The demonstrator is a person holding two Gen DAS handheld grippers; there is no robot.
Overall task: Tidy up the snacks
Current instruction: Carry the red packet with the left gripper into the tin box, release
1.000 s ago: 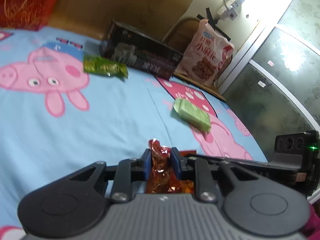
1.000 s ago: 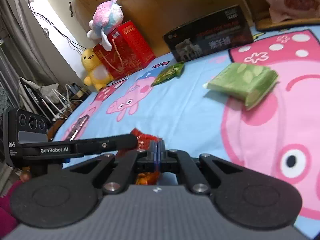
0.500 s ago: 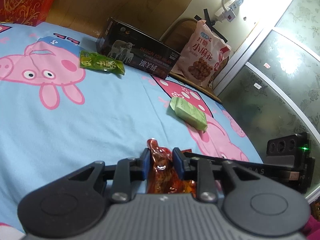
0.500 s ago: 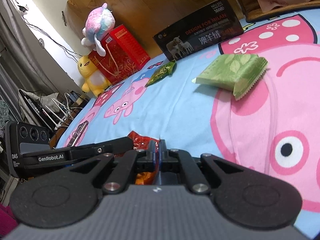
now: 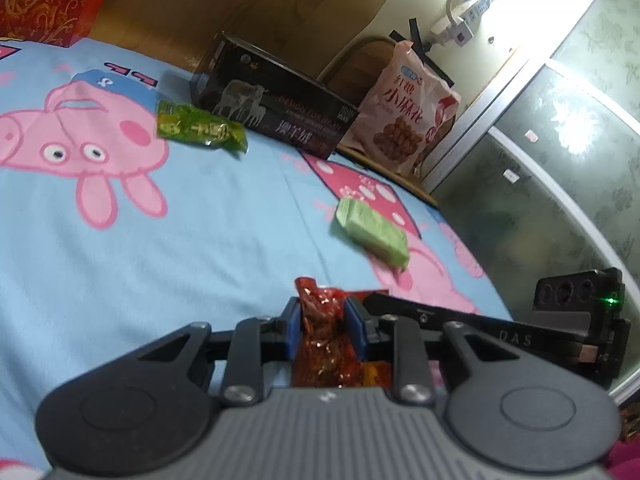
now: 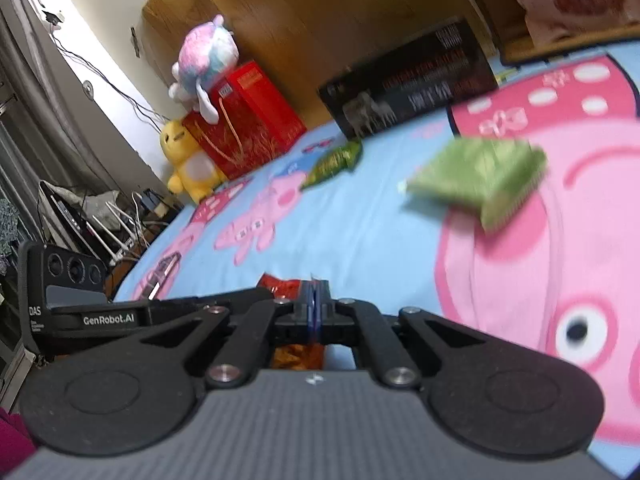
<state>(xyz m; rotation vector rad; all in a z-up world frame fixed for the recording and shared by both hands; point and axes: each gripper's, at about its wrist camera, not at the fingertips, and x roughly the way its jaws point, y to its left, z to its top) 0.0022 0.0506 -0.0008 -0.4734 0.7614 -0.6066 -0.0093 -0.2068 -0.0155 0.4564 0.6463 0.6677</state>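
Note:
A red snack packet [image 5: 322,320] sits between the blue pads of my left gripper [image 5: 321,312], which grips it just above the blue cartoon-pig bedsheet [image 5: 180,248]. My right gripper [image 6: 315,300] has its pads pressed together on the edge of the same red packet [image 6: 282,286]. A pale green packet [image 5: 372,232] lies ahead on the sheet; it also shows in the right wrist view [image 6: 476,178]. A bright green packet [image 5: 200,130] lies farther back, by a black box [image 5: 272,114], and also shows in the right wrist view [image 6: 334,160].
A large pink snack bag [image 5: 404,108] stands on a chair beyond the bed. A red gift box [image 6: 244,120], a yellow plush [image 6: 188,156] and a pastel plush [image 6: 204,64] sit at the bed's far left. A wooden headboard [image 6: 320,20] backs the bed.
Both grippers have shifted slightly with the red packet held between them. The left pads stand a little wider apart on the packet than one second ago.

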